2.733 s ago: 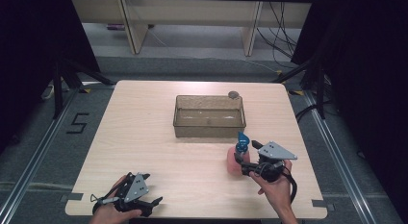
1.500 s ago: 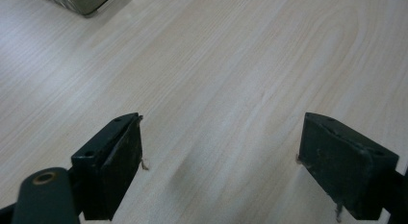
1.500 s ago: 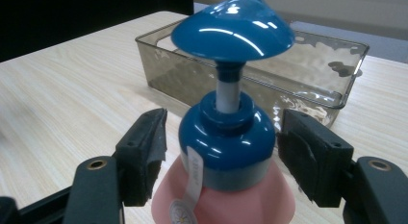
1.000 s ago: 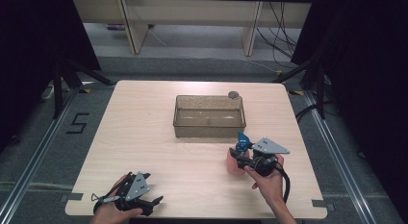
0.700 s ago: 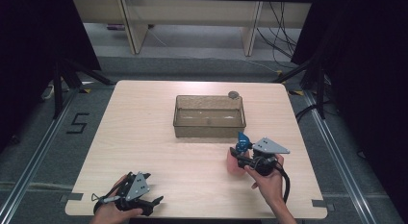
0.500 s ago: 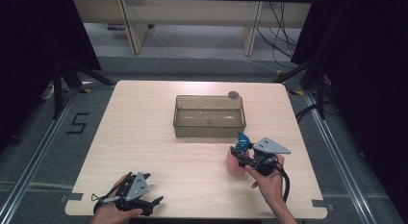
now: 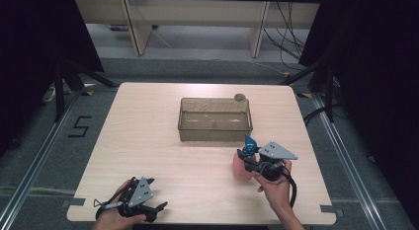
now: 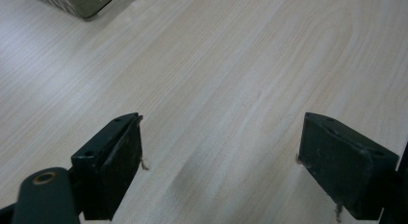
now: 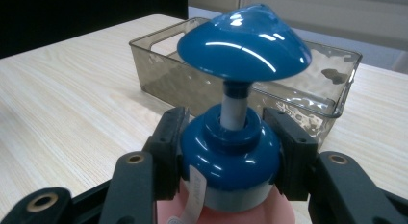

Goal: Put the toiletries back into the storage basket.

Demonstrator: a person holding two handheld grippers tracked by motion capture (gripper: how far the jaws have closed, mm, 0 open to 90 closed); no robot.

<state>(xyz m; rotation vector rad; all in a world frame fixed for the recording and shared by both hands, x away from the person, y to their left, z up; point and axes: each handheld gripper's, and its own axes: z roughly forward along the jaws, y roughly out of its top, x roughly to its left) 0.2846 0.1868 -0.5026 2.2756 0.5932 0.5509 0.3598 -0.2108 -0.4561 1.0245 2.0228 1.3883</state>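
A pink pump bottle (image 7: 240, 170) with a blue collar and a blue pump head (image 7: 250, 142) stands upright on the table's right half. My right gripper (image 7: 245, 159) comes at it from the right. In the right gripper view its jaws have just been closing, and both pads (image 9: 171, 137) now press on the blue collar (image 9: 231, 152) under the pump head (image 9: 243, 41). My left gripper (image 7: 155, 210) rests at the table's front left, open; its jaws (image 8: 221, 161) have bare wood between them.
A clear smoky plastic bin (image 7: 215, 132) stands mid-table, just beyond the bottle (image 9: 168, 80); its corner shows in the left gripper view (image 8: 77, 3). A small grey round object (image 7: 240, 97) lies behind the bin's far right corner. The table's right edge is close to my right hand.
Since the earliest frame my right hand has edged slightly left and farther from me, against the bottle. The bottle stands where it was. My left gripper has not moved.
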